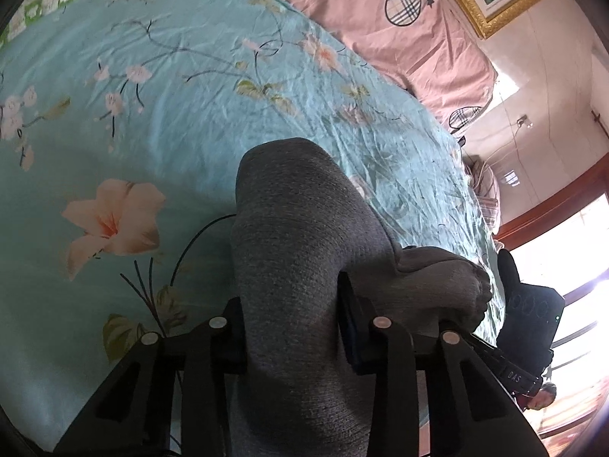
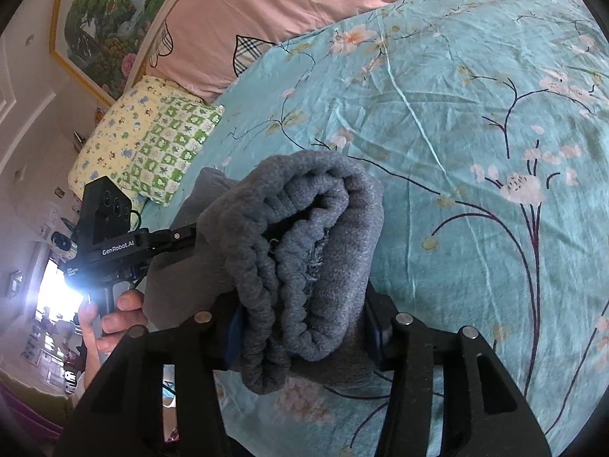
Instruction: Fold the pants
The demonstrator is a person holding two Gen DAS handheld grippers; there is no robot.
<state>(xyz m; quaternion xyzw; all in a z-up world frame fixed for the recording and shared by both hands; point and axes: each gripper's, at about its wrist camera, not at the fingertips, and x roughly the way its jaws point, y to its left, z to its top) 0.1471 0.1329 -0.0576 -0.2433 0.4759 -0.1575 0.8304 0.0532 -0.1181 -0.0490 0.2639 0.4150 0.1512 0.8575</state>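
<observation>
Both claws, left gripper (image 1: 291, 327) and right gripper (image 2: 304, 327), look clamped on the grey pants (image 2: 304, 236): soft, thick, floppy knit, so grip the bunched waistband

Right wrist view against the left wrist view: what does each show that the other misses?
Only the right wrist view shows the gathered elastic waistband and the green checked pillow. Only the left wrist view shows a smooth grey trouser panel. Both show the grey knit pants, the turquoise floral bedsheet and the pink quilt.
</observation>
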